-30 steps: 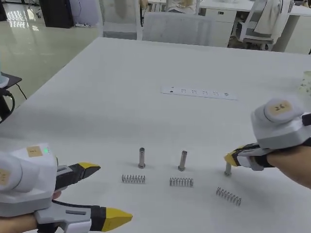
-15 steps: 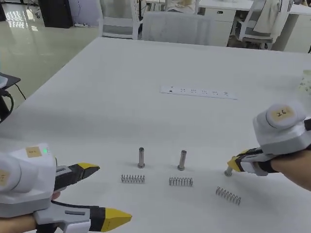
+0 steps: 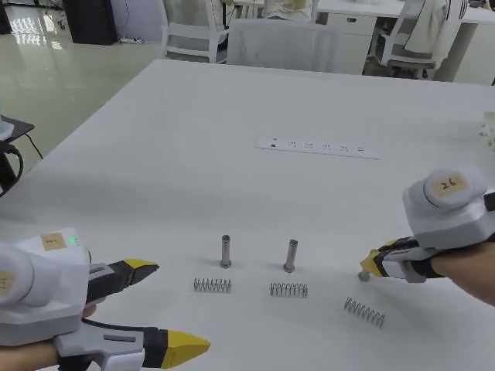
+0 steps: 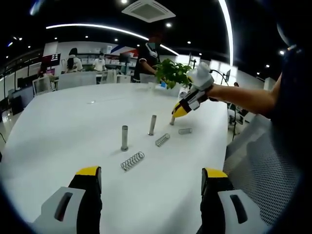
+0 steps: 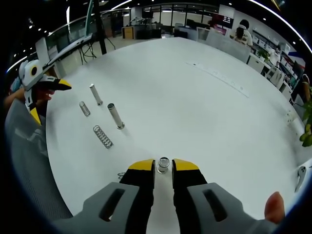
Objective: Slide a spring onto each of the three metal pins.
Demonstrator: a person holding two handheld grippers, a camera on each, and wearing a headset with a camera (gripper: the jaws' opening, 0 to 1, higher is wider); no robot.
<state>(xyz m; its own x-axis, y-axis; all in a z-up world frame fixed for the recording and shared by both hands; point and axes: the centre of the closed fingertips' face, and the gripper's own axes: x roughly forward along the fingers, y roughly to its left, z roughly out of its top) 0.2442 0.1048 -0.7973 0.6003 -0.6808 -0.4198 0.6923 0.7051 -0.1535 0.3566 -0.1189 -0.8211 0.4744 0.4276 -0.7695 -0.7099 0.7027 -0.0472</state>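
White bench [image 3: 232,170] carrying three upright metal pins in a left-to-right row, with one spring lying on the near side of each. The left gripper [image 3: 168,305] hangs at the near left corner, its yellow-tipped fingers [image 4: 88,171] spread wide and holding nothing. The right gripper [image 3: 371,264] reaches in from the right, and its fingers [image 5: 145,165] are drawn close on either side of the right pin [image 5: 163,165], apparently pinching its head. The left pin [image 3: 225,251] and the middle pin [image 3: 291,255] stand free, well apart from both grippers. No pin carries a spring yet. The left spring [image 3: 212,285] and the middle spring [image 3: 288,290] lie with their long axes running left to right, parallel to the near edge. The right spring [image 3: 363,312] lies slightly slanted, just near of the held pin. The governing relation is that the left spring sits to the right of the open left fingers and slightly beyond them. Its axis runs roughly along their line of approach, so a grasp would probably call for a turn of the hand to close across the coil. The left gripper is the nearer to it, while the right is occupied at the right pin.
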